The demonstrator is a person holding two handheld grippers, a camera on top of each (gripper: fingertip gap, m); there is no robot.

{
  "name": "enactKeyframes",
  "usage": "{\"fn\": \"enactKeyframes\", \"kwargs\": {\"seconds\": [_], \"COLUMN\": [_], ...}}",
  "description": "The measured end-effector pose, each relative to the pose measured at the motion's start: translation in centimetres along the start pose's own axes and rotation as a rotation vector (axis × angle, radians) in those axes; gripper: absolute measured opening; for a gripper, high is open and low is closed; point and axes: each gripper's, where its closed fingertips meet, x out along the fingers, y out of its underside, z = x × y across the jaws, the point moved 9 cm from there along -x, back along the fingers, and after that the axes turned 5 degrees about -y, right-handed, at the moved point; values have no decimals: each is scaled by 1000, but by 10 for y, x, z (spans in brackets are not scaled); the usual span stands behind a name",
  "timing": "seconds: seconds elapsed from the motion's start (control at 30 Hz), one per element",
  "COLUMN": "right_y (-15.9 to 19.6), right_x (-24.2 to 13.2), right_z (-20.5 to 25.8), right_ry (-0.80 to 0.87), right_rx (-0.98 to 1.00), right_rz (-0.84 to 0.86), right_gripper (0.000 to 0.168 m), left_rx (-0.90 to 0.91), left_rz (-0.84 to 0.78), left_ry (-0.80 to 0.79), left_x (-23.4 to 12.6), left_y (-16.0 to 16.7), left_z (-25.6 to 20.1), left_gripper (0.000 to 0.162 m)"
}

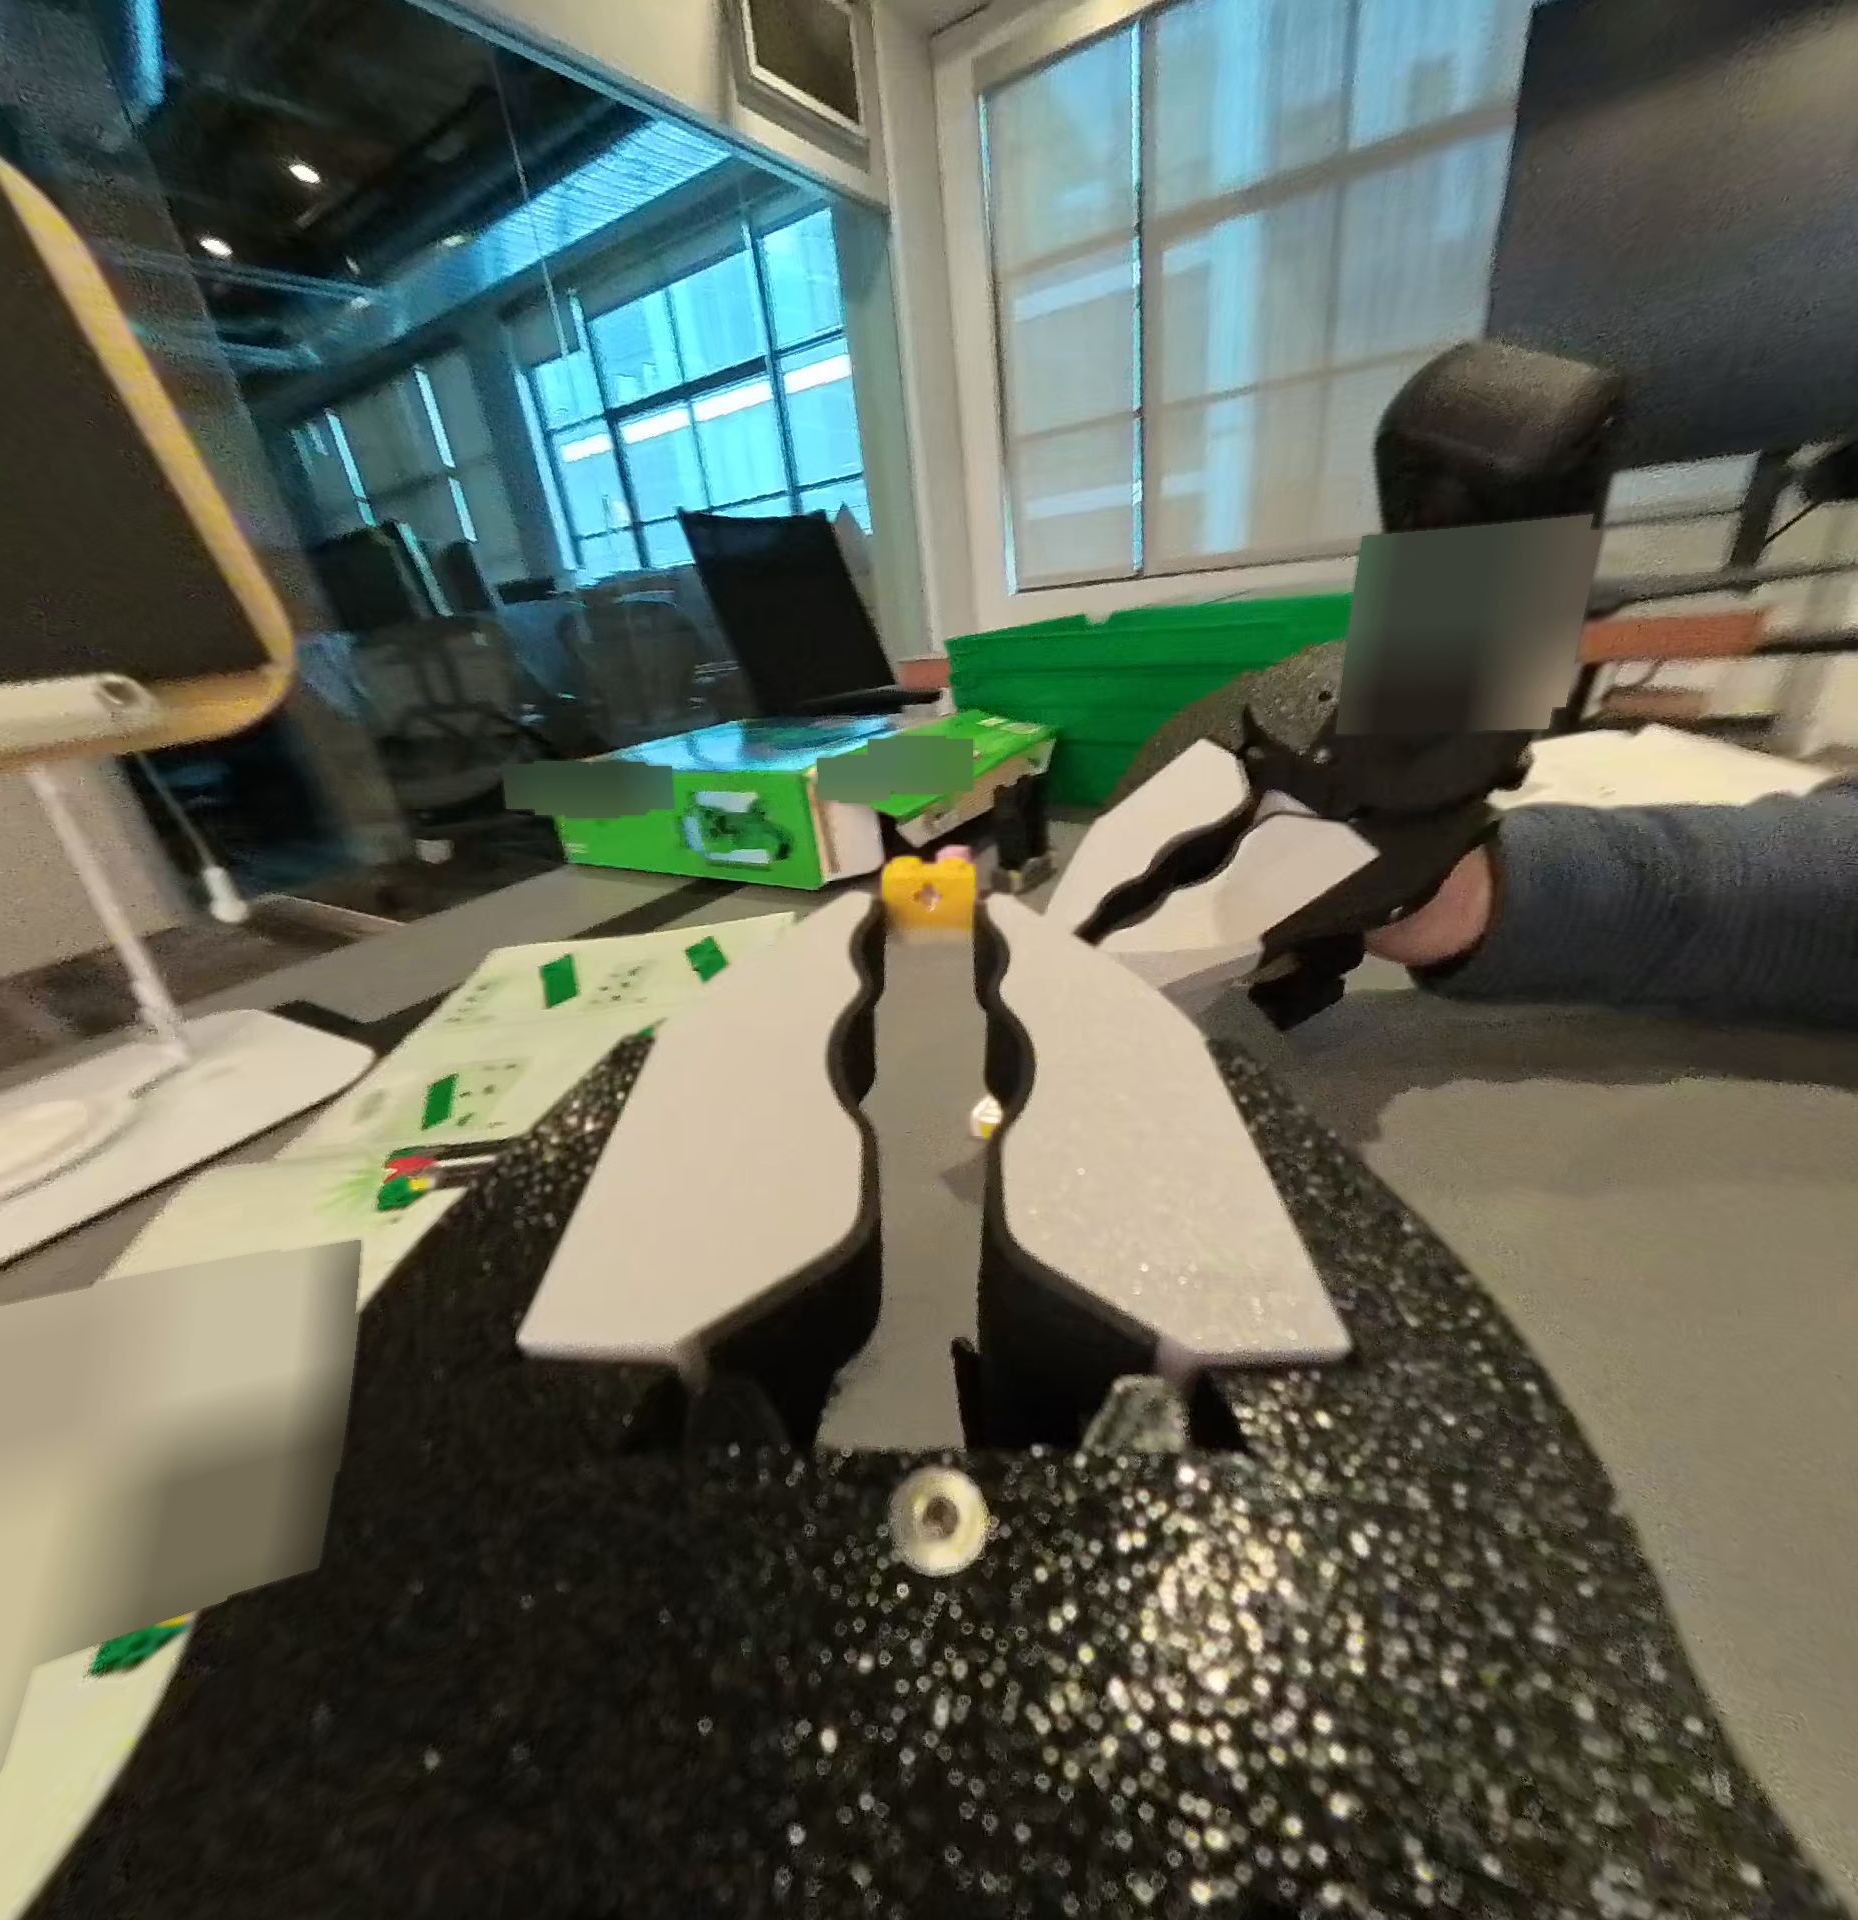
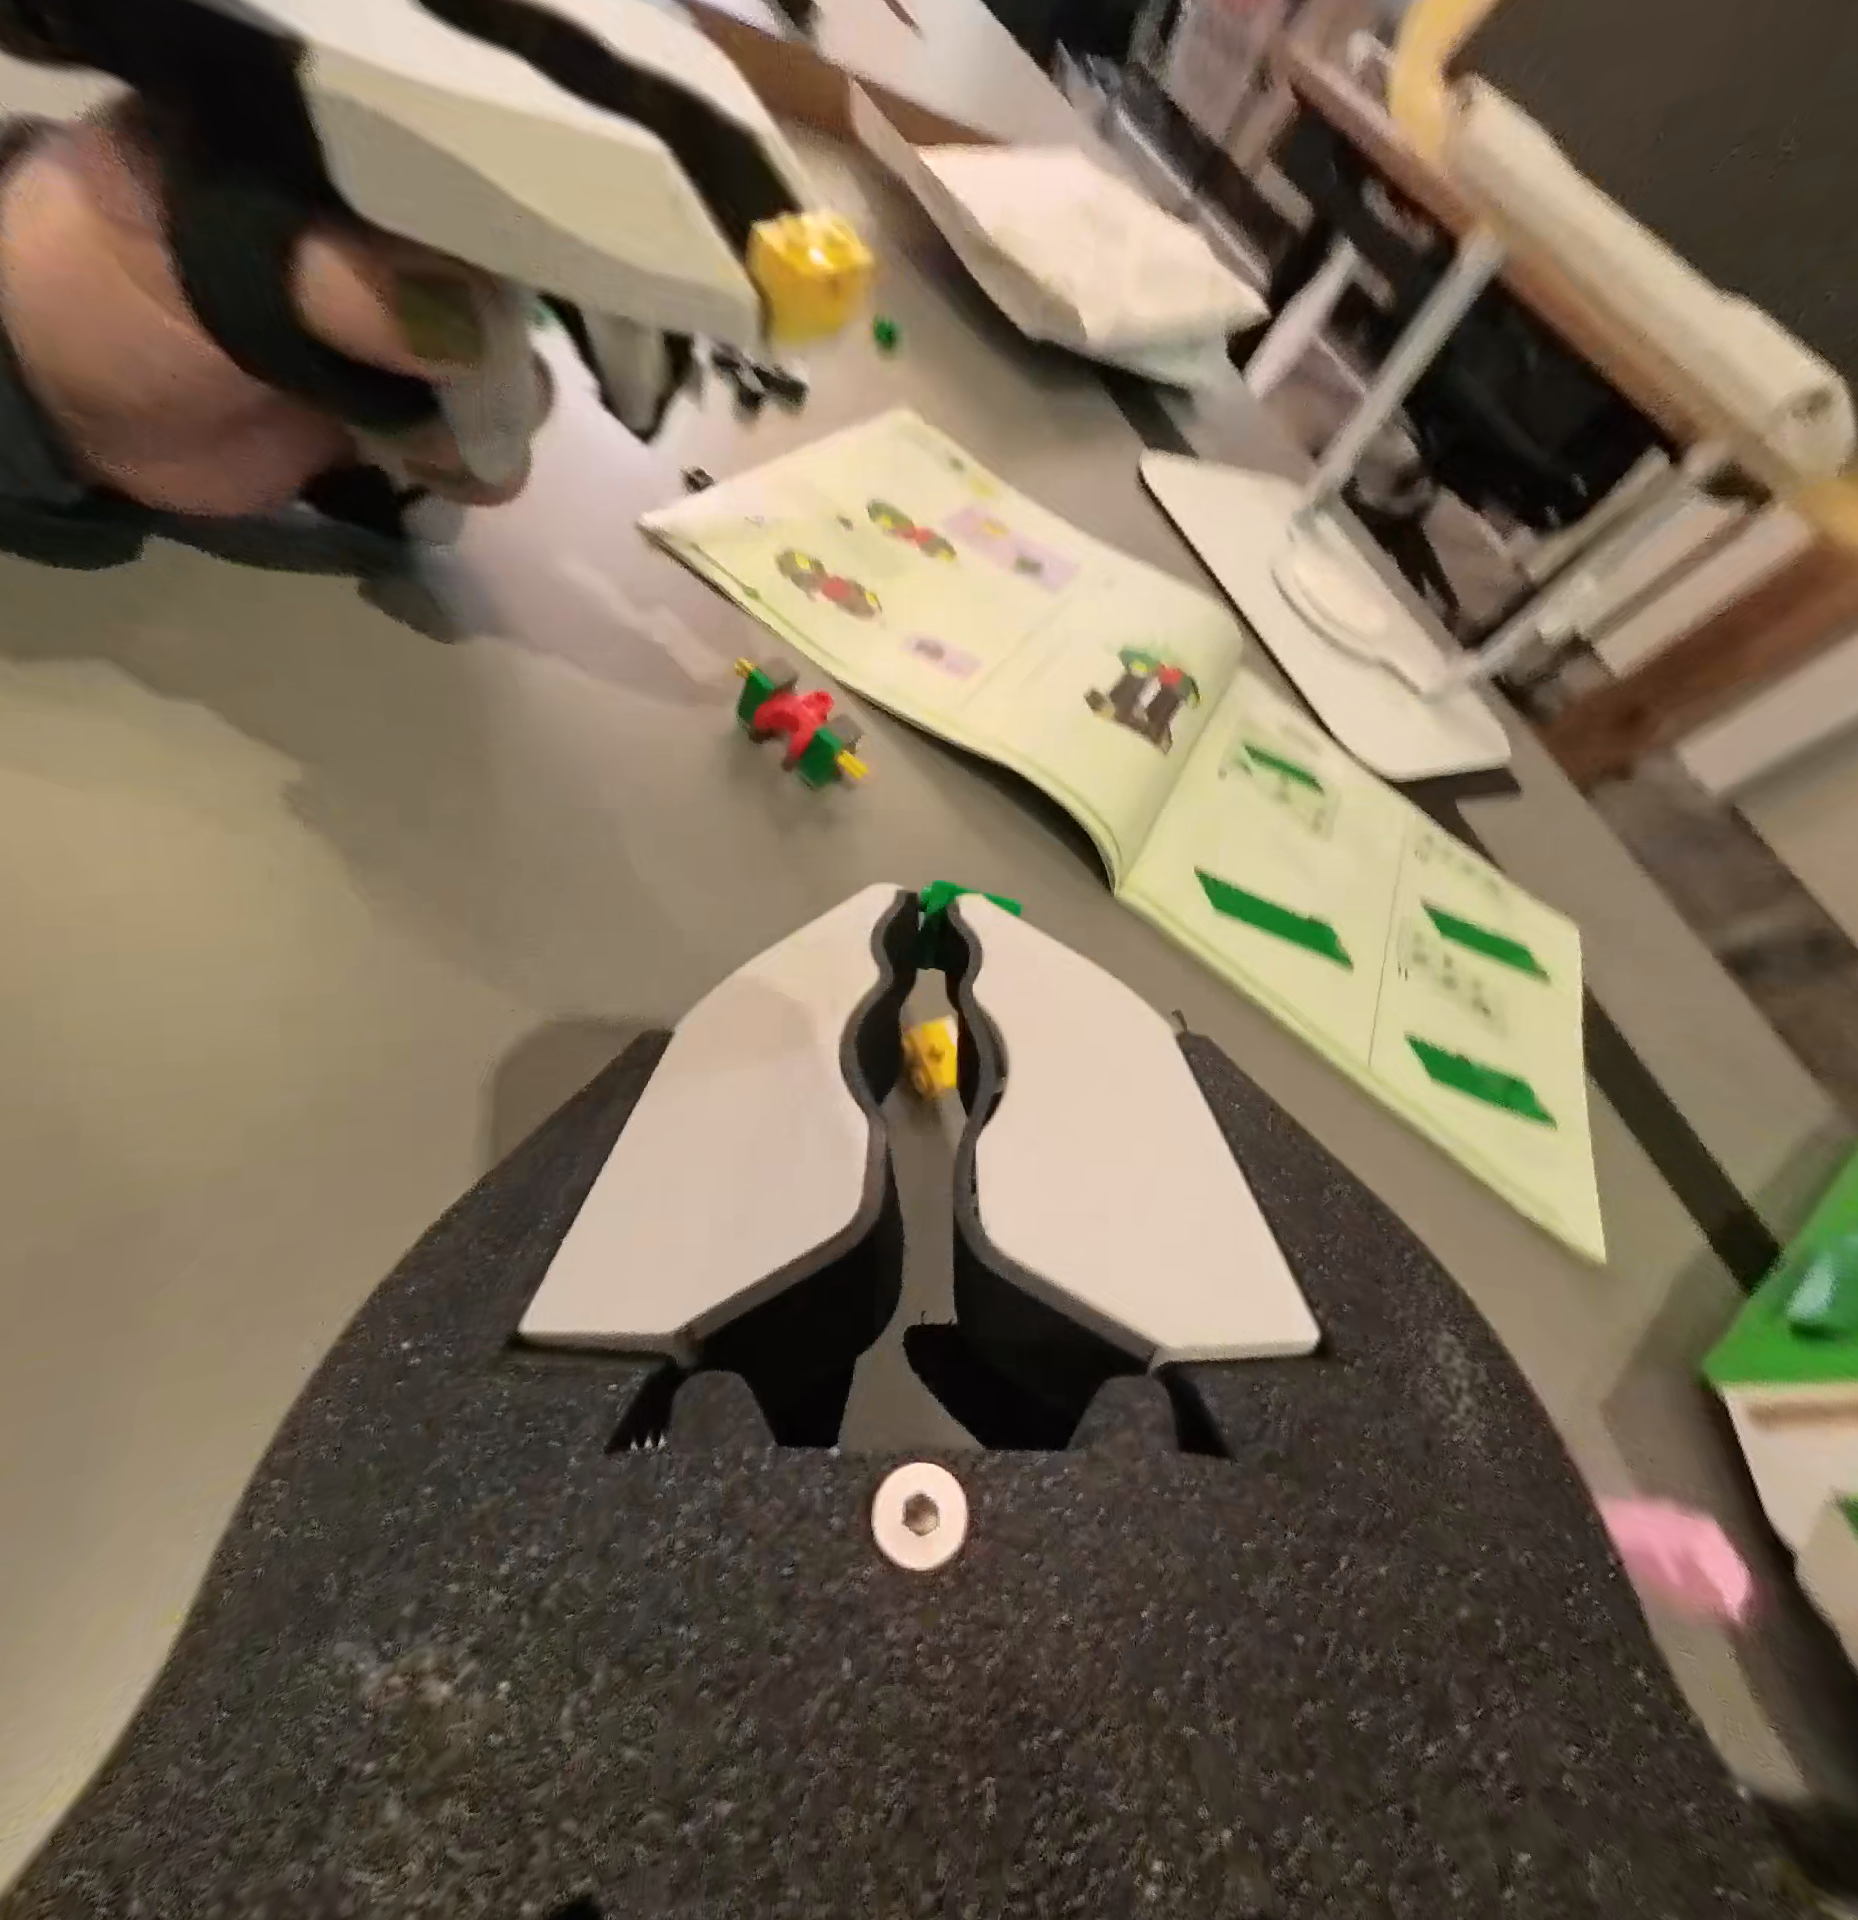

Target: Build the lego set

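Note:
My left gripper (image 1: 927, 925) is shut on a yellow brick (image 1: 927, 896) at its fingertips, held above the grey table. The right wrist view shows that gripper (image 2: 743, 301) at upper left with the yellow brick (image 2: 811, 270) at its tip. My right gripper (image 2: 940, 920) is shut on a small green piece (image 2: 943, 902); it also shows at the right of the left wrist view (image 1: 1086, 920). A small red, green and yellow assembly (image 2: 800, 722) lies on the table beside the open instruction booklet (image 2: 1112, 727). A small yellow piece (image 2: 930, 1055) lies on the table below my right fingers.
A green set box (image 1: 759, 800) stands beyond the booklet (image 1: 551, 997). A white stand base (image 2: 1320, 613) sits past the booklet. A pink piece (image 2: 1673, 1558), a tiny green stud (image 2: 885, 332) and small black parts (image 2: 759, 379) lie on the table. A person's sleeve (image 1: 1683, 894) reaches in.

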Motion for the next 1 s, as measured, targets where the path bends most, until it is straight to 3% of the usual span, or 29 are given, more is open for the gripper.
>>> {"fn": "enactKeyframes", "kwargs": {"seconds": [0.13, 0.27, 0.4, 0.67, 0.8, 0.87, 1.0], "right_y": [7, 20, 24, 28, 32, 38, 54], "right_x": [0, -6, -13, -28, -55, -65, -69], "right_z": [-8, -16, -19, -34, -58, -71, -93], "right_ry": [-88, -115, -98, -50, -133, -333, -530], "right_rx": [-57, 29, 89, 89, 127, 339, 689], "right_rz": [-66, -110, -149, -100, 97, 302, 788], "right_gripper": [4, 4, 4, 4, 4, 4, 4], "left_rx": [18, -54, 40, 53, 77, 95, 111], "left_rz": [-22, -67, -35, -26, -23, -31, -67], "left_ry": [-139, -252, -351, -266, -128, -78, -39], "left_x": [6, 16, 26, 51, 64, 67, 64], "left_y": [1, 5, 7, 12, 12, 12, 8], "left_z": [0, 4, 2, 2, -6, -12, -17], "left_gripper": [16, 16, 16, 16, 16, 16, 16]}}
